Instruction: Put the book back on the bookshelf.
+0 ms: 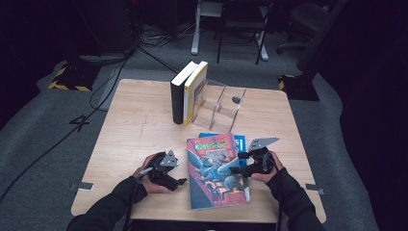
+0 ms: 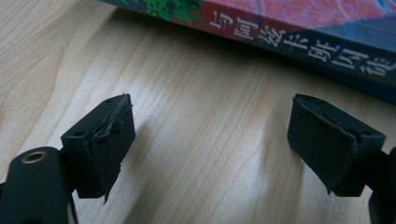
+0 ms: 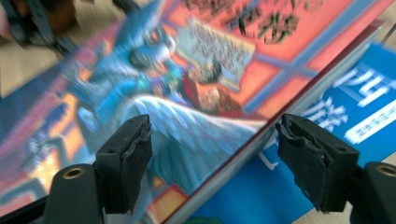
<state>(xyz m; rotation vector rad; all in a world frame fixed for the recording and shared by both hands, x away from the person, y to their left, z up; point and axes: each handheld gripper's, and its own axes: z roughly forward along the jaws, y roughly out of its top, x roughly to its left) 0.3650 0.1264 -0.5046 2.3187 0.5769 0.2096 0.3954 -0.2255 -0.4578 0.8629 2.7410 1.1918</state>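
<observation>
Red book [image 1: 216, 169] lies flat at table [image 1: 134, 125] front, atop a blue book [image 3: 327, 130]. My L gripper [image 1: 177, 183] sits spread beside its spine, holding nothing. R gripper [image 3: 212, 161], jaws apart, straddles the opposite edge, prob. to pinch & lift it toward the clear stand [image 1: 222, 109].

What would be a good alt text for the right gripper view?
The right gripper, jaws open, hovers over the page edge of a red illustrated book lying on a blue book, on a wooden table.
</observation>
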